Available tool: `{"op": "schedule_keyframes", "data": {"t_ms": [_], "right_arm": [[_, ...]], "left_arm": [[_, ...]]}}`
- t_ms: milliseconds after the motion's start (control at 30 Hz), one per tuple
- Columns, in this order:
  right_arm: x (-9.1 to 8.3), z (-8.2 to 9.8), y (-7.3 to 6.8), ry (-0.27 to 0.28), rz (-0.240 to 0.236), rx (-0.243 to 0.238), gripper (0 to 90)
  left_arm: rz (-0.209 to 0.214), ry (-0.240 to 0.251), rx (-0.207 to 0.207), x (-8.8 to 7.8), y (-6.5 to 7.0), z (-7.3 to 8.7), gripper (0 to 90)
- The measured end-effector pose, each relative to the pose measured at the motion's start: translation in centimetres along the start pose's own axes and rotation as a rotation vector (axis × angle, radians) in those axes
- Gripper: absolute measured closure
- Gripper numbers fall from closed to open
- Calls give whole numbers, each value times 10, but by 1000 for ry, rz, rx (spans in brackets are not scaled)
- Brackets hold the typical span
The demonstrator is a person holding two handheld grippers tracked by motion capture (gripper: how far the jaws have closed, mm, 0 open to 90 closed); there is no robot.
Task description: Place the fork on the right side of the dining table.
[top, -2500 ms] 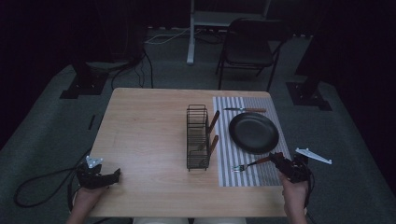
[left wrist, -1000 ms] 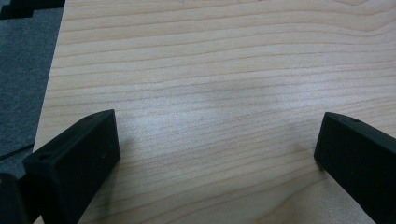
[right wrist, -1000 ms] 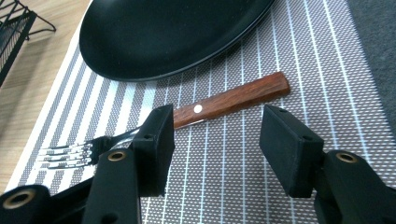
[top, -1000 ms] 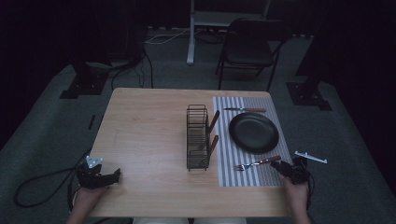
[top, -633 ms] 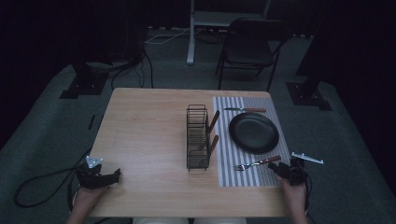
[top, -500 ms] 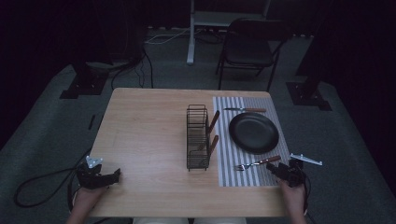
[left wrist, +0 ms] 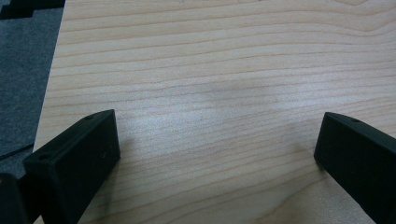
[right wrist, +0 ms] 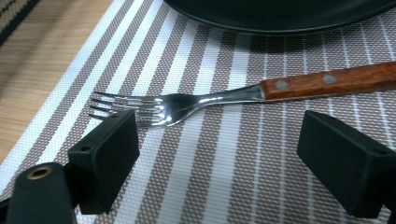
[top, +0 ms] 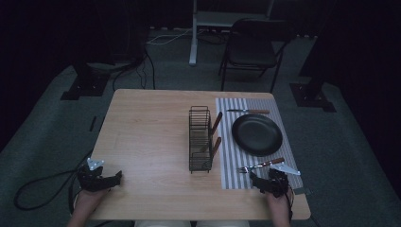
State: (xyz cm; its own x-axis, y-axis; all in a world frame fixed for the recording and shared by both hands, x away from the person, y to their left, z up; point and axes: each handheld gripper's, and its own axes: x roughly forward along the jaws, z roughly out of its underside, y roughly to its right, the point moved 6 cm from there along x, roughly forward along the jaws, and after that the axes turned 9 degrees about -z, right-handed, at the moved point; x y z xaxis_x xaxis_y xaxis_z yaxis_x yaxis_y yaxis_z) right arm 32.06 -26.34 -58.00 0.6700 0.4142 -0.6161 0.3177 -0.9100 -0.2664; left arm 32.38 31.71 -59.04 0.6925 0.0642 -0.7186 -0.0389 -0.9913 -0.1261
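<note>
A fork [right wrist: 187, 105] with a wooden handle lies flat on the striped placemat [right wrist: 224, 186], tines to the left, just in front of the black plate [right wrist: 280, 14]. My right gripper [right wrist: 217, 135] is open just short of it. Its jaws have just been opening and nothing is between them. From above, the fork [top: 260, 165] lies on the mat's near end, with the right gripper [top: 263, 179] right behind it by the table's front edge. My left gripper [top: 116, 177] rests open at the front left corner, over bare wood [left wrist: 210, 70].
A black wire rack [top: 200, 137] stands mid-table holding two wood-handled utensils [top: 215, 135]. A knife [top: 248, 111] lies on the mat beyond the plate [top: 257, 135]. A chair [top: 250, 47] and stands sit on the floor behind the table; a cable trails at left.
The right gripper has let go of the fork's handle, opened wide, and drawn back left toward the front edge. The fork stays on the mat. The left gripper has not moved.
</note>
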Motion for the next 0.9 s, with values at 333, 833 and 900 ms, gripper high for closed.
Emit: {"op": "schedule_keyframes", "data": {"t_ms": [333,833,900], "right_arm": [[22,0,-13,-60,114,-86,125],[41,-10,-26,-45,155,-74,121],[42,-11,-26,-45,156,-75,121]], "left_arm": [[0,0,0,0,0,0,1],[0,0,0,0,0,0,0],[0,0,0,0,0,0,0]]}}
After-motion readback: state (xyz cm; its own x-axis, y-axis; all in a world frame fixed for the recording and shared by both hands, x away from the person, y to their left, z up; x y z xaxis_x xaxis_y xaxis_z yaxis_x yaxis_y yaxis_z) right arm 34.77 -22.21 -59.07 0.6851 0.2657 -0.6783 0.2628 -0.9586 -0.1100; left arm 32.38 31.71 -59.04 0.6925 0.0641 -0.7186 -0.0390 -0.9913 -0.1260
